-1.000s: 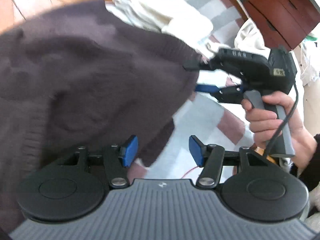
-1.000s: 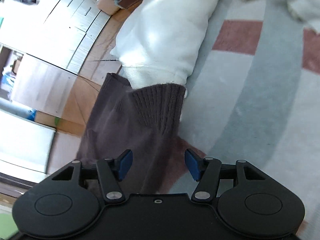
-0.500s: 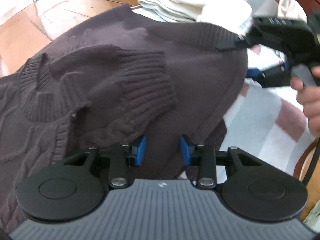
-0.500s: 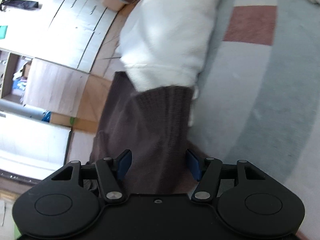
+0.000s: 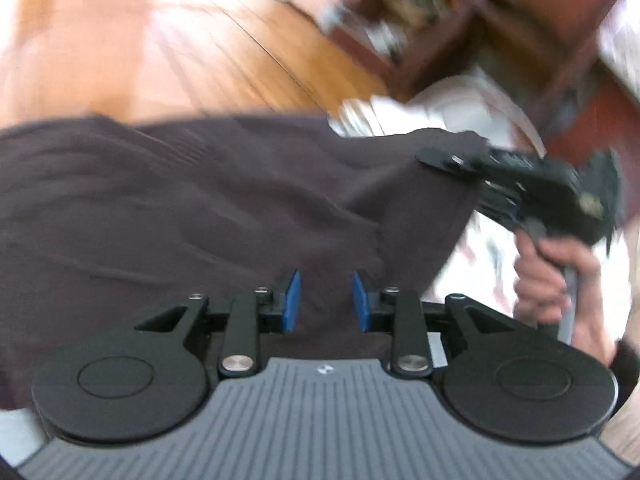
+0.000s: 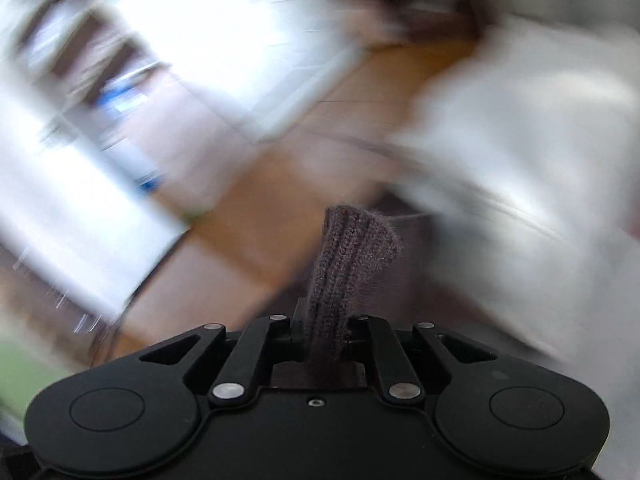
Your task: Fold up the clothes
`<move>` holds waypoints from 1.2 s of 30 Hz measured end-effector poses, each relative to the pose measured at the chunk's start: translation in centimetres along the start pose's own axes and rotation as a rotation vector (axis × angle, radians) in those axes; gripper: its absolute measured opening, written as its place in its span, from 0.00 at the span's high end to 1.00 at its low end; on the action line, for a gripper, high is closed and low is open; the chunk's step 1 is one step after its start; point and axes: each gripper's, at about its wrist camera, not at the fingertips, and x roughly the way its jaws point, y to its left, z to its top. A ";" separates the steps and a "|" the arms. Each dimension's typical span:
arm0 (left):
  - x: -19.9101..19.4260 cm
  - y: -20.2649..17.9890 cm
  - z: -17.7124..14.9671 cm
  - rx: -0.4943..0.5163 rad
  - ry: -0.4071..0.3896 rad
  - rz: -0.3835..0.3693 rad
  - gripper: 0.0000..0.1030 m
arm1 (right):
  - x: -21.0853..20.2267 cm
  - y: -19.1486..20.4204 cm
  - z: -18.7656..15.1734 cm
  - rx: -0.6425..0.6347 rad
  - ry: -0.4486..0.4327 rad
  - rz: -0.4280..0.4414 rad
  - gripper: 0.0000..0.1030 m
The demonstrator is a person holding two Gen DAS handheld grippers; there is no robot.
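Right gripper [image 6: 326, 330] was clamped on the ribbed edge of the brown sweater [image 5: 200, 208]. Left gripper [image 5: 325, 300] fingers stood partly open, with sweater fabric between them.

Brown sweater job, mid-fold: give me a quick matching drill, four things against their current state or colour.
Things:
1. right gripper
2. left gripper
3. brown sweater
4. folded clothes

States:
A. white, beyond the sweater's far edge
B. jaws apart, blue pads showing, knit between them
C. stretched between the two grippers
D. clamped on a ribbed knit edge

Pairs: 1-D, 2-B, 3-C, 4-A
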 end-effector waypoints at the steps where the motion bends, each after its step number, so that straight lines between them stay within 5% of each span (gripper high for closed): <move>1: -1.4 1.8 0.5 -0.038 -0.038 0.032 0.60 | 0.8 2.8 0.4 -0.068 0.026 0.071 0.89; 2: -2.4 3.7 0.6 -0.062 -0.061 0.081 0.45 | 1.7 5.4 0.5 -0.113 0.073 0.168 0.89; 5: -5.1 9.8 0.3 -0.171 -0.061 0.200 0.46 | 4.5 12.7 -2.1 -0.221 0.348 0.399 0.89; 9: -7.5 13.9 -1.8 -0.323 -0.115 0.095 0.45 | 9.1 16.5 -12.1 -0.390 0.624 0.428 0.89; 12: -5.8 13.6 -3.2 -0.305 -0.063 0.099 0.44 | 12.6 14.7 -18.9 -0.449 0.762 0.301 0.89; 15: -3.9 13.4 -3.9 -0.320 -0.015 0.107 0.44 | 12.7 12.2 -18.7 -0.266 0.744 0.315 0.90; 21: -3.9 13.1 -4.1 -0.265 -0.036 0.061 0.44 | 11.0 12.0 -17.5 -0.277 0.702 0.274 0.90; 25: -5.7 13.5 -4.5 -0.251 -0.075 0.044 0.44 | 7.5 12.7 -18.4 -0.258 0.492 0.312 0.89; 28: -6.8 13.8 -4.2 -0.278 -0.115 0.020 0.39 | 6.1 15.3 -18.6 -0.328 0.435 0.321 0.89; 31: -7.0 13.5 -4.5 -0.284 -0.076 0.059 0.38 | 5.8 17.7 -20.2 -0.534 0.480 0.271 0.88; 34: -7.5 13.0 -5.4 -0.301 -0.019 0.104 0.38 | 5.7 16.6 -20.7 -0.439 0.600 0.321 0.71; 36: -7.5 12.7 -5.8 -0.279 0.014 0.114 0.38 | 5.1 16.1 -19.7 -0.412 0.594 0.327 0.65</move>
